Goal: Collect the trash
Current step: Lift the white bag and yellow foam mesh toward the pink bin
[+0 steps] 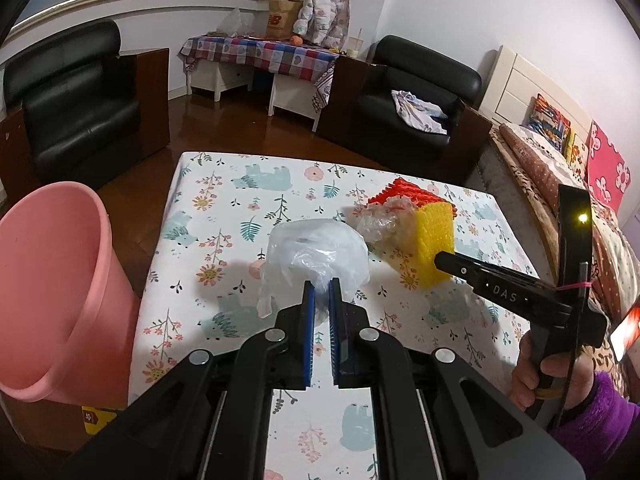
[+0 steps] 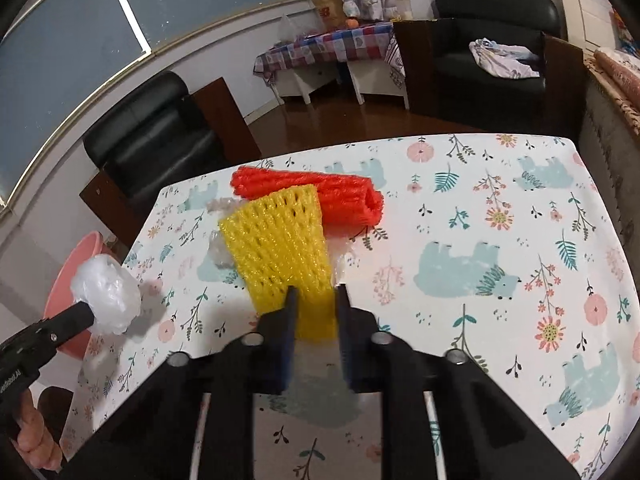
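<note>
Left fingers (image 1: 322, 294) pinch a bag (image 1: 316, 252) near the surface's (image 2: 500, 280) left edge; right fingers (image 2: 316, 300) clamp the yellow net's (image 2: 280, 248) near end, long axis running away.

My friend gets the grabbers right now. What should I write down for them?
Left gripper: shut on the white plastic bag, held above the table.
Right gripper: closed on the near end of the yellow foam net.
The red foam net and the crumpled clear wrap lie on the table beside it.
The pink bin stands off the table's left edge.
Done: two pieces gripped.
Left: drop both in the bin, then fetch the red net and clear wrap.
</note>
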